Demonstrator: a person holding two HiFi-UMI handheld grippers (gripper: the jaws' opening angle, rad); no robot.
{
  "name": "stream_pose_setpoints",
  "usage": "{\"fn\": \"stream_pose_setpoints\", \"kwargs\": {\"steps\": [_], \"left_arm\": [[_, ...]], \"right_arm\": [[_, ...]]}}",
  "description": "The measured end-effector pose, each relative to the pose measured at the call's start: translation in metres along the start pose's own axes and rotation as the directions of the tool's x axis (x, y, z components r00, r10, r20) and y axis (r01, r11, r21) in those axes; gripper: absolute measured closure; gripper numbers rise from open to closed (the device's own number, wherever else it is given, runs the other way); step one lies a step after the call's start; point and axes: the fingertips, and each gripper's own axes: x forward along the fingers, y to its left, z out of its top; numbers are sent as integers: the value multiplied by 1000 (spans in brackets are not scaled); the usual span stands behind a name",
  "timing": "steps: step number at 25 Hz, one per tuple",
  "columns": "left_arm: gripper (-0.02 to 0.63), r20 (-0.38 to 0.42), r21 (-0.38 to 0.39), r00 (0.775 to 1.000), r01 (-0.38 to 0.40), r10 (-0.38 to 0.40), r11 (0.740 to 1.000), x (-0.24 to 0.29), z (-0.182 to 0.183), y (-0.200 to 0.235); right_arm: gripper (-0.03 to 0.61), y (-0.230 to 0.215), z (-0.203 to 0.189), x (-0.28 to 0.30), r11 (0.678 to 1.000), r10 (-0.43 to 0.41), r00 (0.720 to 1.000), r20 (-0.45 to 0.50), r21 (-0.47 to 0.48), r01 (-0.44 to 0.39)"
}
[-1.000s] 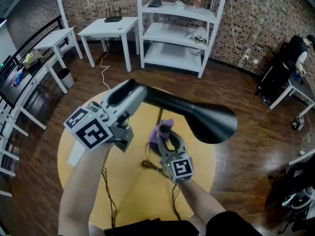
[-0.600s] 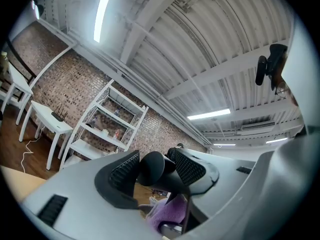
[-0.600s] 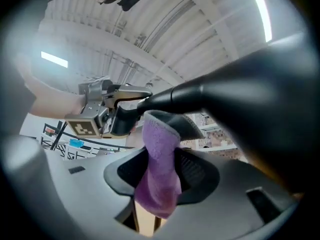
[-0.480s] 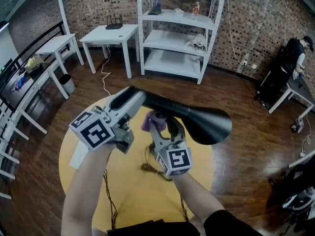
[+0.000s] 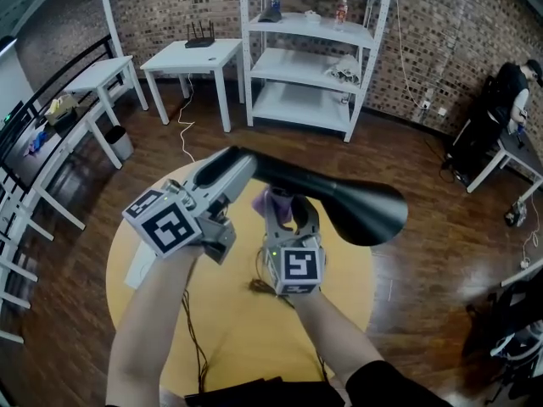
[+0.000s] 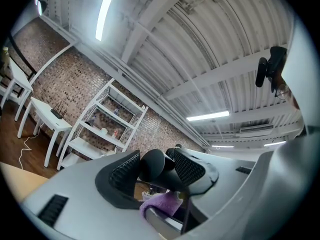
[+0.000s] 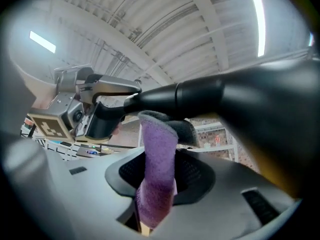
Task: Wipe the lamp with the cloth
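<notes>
**Wiping only just starting, cloth at the lamp's neck**

We are holding the lamp point(image 5: 339, 202) in the air, with its black shade pointing off to the right. Our left gripper point(image 5: 227, 166) is clamping the lamp's neck point(image 6: 152, 165), and its jaws have just been closing a little further on it. Under that neck the purple cloth point(image 5: 273, 203) is touching the lamp. It is pinched in our right gripper point(image 5: 287, 214), whose jaws have just been closing on it. The round table point(image 5: 242, 329) is lying below the lamp. We are judging the wipe as barely begun: the cloth is meeting the neck, and the shade is still waiting its turn.
</notes>
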Motion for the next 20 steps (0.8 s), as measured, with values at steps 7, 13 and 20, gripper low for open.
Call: {"fn": "stream_pose_setpoints", "kwargs": {"steps": [7,13,20], "left_arm": [[419,-1,8,1000,9,-9,1000,6,1,-5],[422,7,2,1000,16,-16,1000,10,7,-4],[422,19,-8,999,30,-30,1000,10,9,-9]], "right_arm": [[443,-3,-75,-6,999,38,985,-169,16,-36],[443,-1,-115,-5,998,54,968,-247,-7,-57],[442,0,-176,-15,995,76,926,-370,-27,-92]]}}
